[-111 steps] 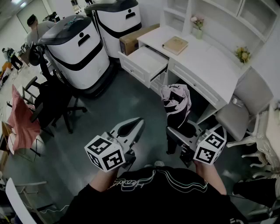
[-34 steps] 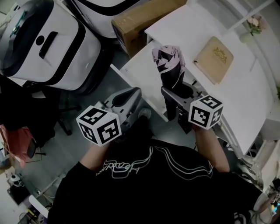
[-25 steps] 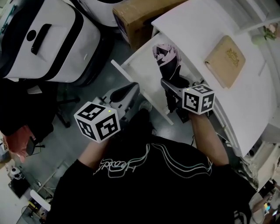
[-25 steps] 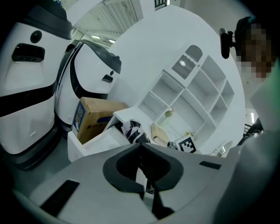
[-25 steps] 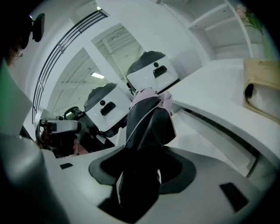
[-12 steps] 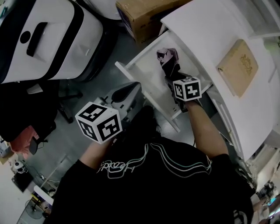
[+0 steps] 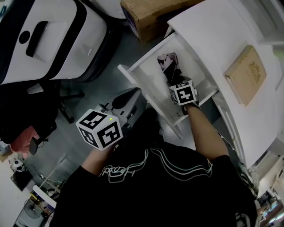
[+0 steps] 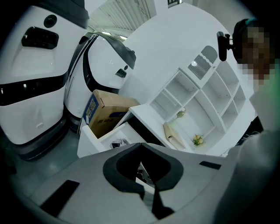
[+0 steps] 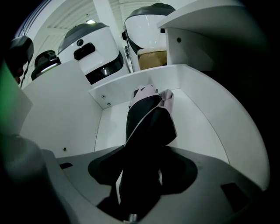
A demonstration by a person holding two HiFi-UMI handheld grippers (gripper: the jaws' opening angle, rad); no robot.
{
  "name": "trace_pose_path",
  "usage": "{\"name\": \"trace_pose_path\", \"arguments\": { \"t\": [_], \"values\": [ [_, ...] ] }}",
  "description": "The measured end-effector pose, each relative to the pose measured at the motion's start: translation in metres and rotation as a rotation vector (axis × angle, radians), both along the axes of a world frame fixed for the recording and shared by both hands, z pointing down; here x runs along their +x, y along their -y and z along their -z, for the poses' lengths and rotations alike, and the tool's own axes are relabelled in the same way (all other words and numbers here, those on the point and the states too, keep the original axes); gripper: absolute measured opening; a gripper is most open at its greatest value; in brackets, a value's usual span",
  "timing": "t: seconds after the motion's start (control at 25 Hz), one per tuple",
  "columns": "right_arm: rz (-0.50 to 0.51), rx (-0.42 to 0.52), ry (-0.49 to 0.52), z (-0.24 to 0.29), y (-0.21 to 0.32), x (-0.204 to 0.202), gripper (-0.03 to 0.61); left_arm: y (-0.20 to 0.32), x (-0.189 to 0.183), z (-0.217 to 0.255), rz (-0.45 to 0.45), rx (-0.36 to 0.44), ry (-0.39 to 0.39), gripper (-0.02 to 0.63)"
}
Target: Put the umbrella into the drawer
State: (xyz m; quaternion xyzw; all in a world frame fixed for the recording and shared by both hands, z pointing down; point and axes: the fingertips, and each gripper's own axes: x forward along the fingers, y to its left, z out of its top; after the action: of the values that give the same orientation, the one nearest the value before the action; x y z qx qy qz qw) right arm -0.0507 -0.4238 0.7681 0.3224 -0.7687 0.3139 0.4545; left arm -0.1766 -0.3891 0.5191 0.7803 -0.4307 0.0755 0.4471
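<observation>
The folded umbrella point(image 7: 166, 62), black with a pale pink patterned end, reaches down into the open white drawer point(image 7: 133, 77). My right gripper point(image 7: 174, 77) is shut on its black body, just above the drawer floor. In the right gripper view the umbrella point(image 9: 148, 118) runs out between the jaws of my right gripper point(image 9: 146, 151) toward the drawer's far wall point(image 9: 131, 85). My left gripper point(image 7: 128, 95) hangs over the floor left of the drawer, shut and empty. In the left gripper view, its tips point(image 8: 140, 145) meet, and the drawer point(image 8: 94, 140) lies ahead.
A cardboard box point(image 7: 151, 13) stands beyond the drawer. Large white-and-black machines point(image 7: 49, 35) fill the upper left. A tan book point(image 7: 245, 71) lies on the white desk top point(image 7: 213, 31). A dark office chair point(image 7: 26, 102) is at the left.
My right gripper has come down with the umbrella from above the drawer into it. The left gripper has sunk a little beside the drawer front.
</observation>
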Motion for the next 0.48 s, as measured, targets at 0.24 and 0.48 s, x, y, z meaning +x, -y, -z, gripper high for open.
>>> {"name": "trace_pose_path", "arguments": {
  "t": [0.24, 0.48],
  "values": [
    [0.039, 0.029, -0.07, 0.003, 0.001, 0.001, 0.253, -0.005, 0.002, 0.0, 0.003, 0.001, 0.001, 0.02],
    [0.037, 0.074, -0.052, 0.021, -0.001, 0.006, 0.27, -0.017, 0.009, 0.005, 0.004, 0.008, 0.001, 0.02]
  ]
}}
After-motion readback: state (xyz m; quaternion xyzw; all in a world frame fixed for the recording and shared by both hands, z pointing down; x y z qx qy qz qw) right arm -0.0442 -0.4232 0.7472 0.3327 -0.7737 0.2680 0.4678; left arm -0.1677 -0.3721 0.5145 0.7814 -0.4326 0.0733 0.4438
